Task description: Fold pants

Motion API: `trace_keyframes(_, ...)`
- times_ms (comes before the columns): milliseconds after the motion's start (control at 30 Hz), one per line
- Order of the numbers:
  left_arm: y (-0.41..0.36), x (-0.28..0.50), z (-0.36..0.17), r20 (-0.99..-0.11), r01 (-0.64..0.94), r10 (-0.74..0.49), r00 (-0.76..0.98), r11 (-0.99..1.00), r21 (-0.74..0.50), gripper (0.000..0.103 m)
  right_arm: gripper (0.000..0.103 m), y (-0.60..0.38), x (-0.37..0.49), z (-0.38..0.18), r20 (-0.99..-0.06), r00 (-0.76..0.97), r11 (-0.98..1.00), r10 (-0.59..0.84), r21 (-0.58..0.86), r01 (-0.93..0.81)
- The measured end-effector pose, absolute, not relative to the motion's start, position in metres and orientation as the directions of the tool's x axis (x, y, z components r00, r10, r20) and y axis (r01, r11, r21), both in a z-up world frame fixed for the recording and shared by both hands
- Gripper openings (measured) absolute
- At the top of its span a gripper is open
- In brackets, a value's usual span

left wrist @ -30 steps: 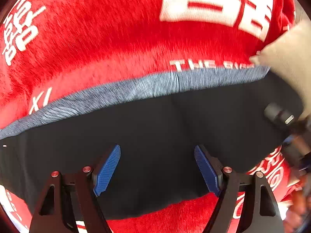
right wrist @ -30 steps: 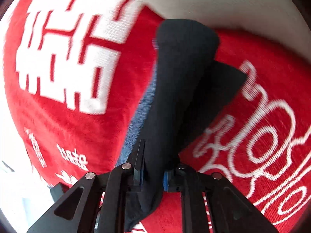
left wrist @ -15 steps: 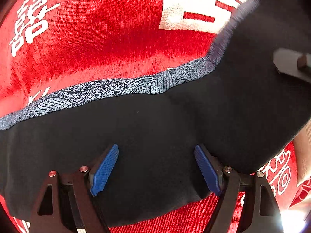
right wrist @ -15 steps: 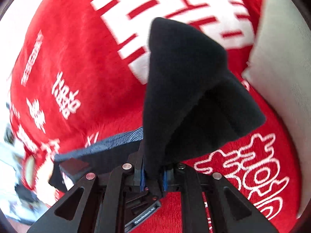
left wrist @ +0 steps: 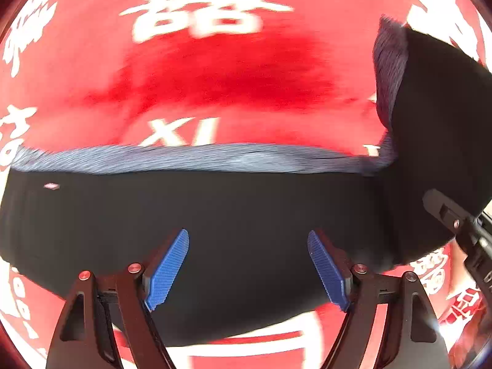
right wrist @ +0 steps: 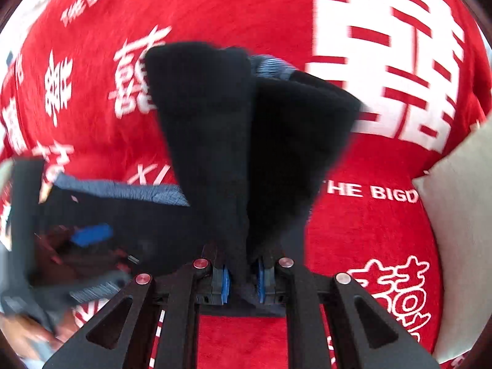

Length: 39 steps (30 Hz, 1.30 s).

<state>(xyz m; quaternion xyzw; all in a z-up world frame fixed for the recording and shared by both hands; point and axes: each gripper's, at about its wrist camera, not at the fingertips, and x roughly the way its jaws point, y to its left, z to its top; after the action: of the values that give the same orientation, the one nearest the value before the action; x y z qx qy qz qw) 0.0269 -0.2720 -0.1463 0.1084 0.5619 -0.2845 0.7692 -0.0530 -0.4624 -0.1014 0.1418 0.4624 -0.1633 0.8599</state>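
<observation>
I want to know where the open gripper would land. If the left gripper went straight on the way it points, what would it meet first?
Most likely the black pants: the left gripper stands open right over that dark cloth, which fills the view between its fingers. How close the cloth is I cannot tell.

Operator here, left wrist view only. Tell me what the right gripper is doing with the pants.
Observer: The right gripper is shut on a bunched fold of the black pants, which hangs lifted above the red blanket.
Operator: Report what's beside it on that side.
Observer: A beige cushion lies at the right edge of its view, apart from the pants.
Operator: Now say where my left gripper sits from there.
Observer: The left gripper shows blurred at lower left over the flat part of the pants, one blue pad visible, nothing seen between its fingers.
</observation>
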Motion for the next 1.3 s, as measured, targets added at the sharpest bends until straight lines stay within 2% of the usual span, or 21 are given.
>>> trace_keyframes(200, -0.214, 0.059, -0.165, -0.946, 0.487, -0.232, 0.228, 0.868, -0.096, 0.081, 0.018, -0.389, -0.009, -0.15, -0.882, 0.403, 0.938, -0.244, -0.109, 0.329)
trace_keyframes(333, -0.196, 0.073, -0.17, -0.952, 0.454, -0.212, 0.221, 0.886, -0.092, 0.081, 0.026, -0.354, -0.007, -0.183, -0.86, 0.329, 0.912, -0.39, -0.312, 0.266)
trace_keyframes(367, -0.193, 0.075, -0.171, -0.952, 0.45, -0.211, 0.222, 0.888, -0.092, 0.081, 0.033, -0.347, -0.008, -0.186, -0.845, 0.325, 0.901, -0.425, -0.358, 0.247)
trace_keyframes(400, -0.192, 0.078, -0.173, -0.952, 0.448, -0.209, 0.222, 0.89, -0.091, 0.081, 0.045, -0.34, -0.008, -0.188, -0.834, 0.329, 0.894, -0.444, -0.387, 0.225)
trace_keyframes(500, -0.187, 0.081, -0.168, -0.954, 0.442, -0.203, 0.22, 0.893, -0.089, 0.081, 0.05, -0.324, -0.017, -0.186, -0.827, 0.349, 0.898, -0.441, -0.404, 0.175)
trace_keyframes(600, -0.186, 0.086, -0.159, -0.953, 0.453, -0.221, 0.209, 0.885, -0.105, 0.081, 0.05, -0.319, -0.033, -0.174, -0.844, 0.369, 0.921, -0.389, -0.362, 0.142)
trace_keyframes(667, -0.191, 0.087, -0.153, -0.95, 0.479, -0.246, 0.195, 0.869, -0.126, 0.081, 0.051, -0.33, -0.044, -0.159, -0.869, 0.379, 0.947, -0.318, -0.274, 0.166)
trace_keyframes(767, -0.205, 0.082, -0.142, -0.944, 0.528, -0.301, 0.138, 0.828, -0.187, 0.081, 0.057, -0.366, -0.06, -0.132, -0.878, 0.408, 0.944, -0.251, -0.13, 0.302)
trace_keyframes(867, -0.228, 0.072, -0.135, -0.933, 0.581, -0.354, 0.067, 0.774, -0.252, 0.081, 0.057, -0.414, -0.067, -0.122, -0.881, 0.428, 0.893, -0.202, 0.014, 0.449)
trace_keyframes(1033, -0.266, 0.058, -0.138, -0.921, 0.645, -0.389, 0.005, 0.705, -0.295, 0.081, 0.057, -0.476, -0.073, -0.173, -0.917, 0.398, 0.742, 0.033, 0.289, 0.605)
trace_keyframes(1067, -0.271, 0.056, -0.139, -0.921, 0.649, -0.39, -0.009, 0.698, -0.301, 0.081, 0.057, -0.476, -0.078, -0.175, -0.9, 0.435, 0.727, 0.033, 0.32, 0.607)
trace_keyframes(1300, -0.291, 0.047, -0.145, -0.914, 0.679, -0.402, -0.06, 0.655, -0.332, 0.081, 0.063, -0.469, -0.078, -0.173, -0.889, 0.457, 0.769, 0.014, 0.302, 0.564)
